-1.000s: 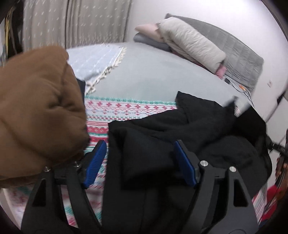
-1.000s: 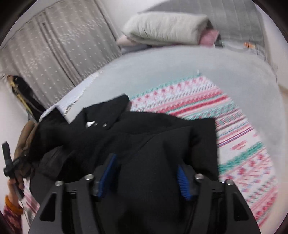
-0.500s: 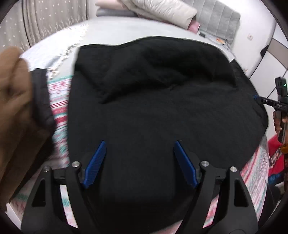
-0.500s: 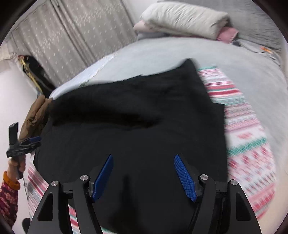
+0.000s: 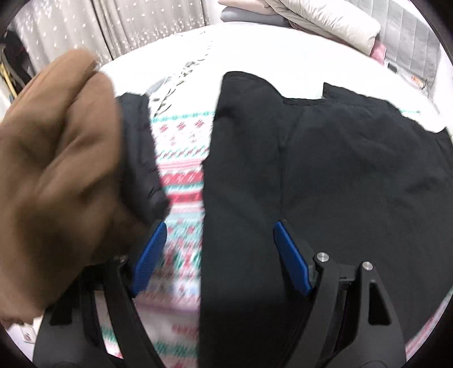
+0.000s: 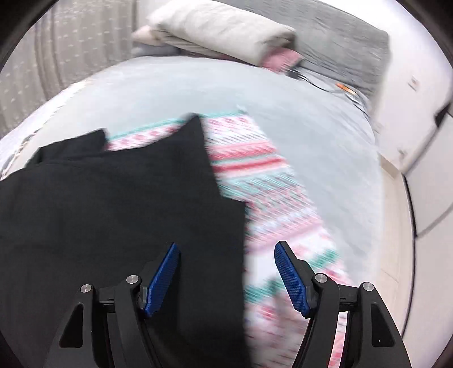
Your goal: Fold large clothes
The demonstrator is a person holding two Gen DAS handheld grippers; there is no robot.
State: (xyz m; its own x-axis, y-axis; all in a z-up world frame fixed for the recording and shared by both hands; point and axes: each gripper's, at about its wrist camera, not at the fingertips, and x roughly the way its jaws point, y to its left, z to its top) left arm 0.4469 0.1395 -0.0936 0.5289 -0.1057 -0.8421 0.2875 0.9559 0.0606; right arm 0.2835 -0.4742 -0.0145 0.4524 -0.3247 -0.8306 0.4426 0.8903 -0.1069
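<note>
**Black garment spread on bed, both sets of fingers open over its edges**

Black garment [image 5: 354,175] lies flat on a patterned blanket [image 5: 181,147] in pink, red and teal, itself on the grey bed [image 6: 297,119]. Left view: left gripper [image 5: 219,257] has its blue fingers [image 5: 291,269] wide apart, nothing pinched. The garment's left edge runs down between the two fingers; the right finger sits over black cloth, the left finger over bare blanket. Whether the cloth touches the pads, cannot tell. A brown fabric thing [image 5: 56,175], blurred, fills the left of that view, with a strip of dark cloth [image 5: 141,158] against it, just above the left finger.

Right view: right gripper [image 6: 226,274] also spread wide, holding nothing. Here the garment's right edge passes between the fingers [image 6: 162,278]; the left finger is over black cloth, the right finger over blanket. Motion blur on the blanket in both views.

Far end of bed: folded beige quilt [image 6: 220,34] and a pink item [image 6: 283,56] by the grey headboard [image 6: 339,42]. Curtain [image 5: 136,25] behind
</note>
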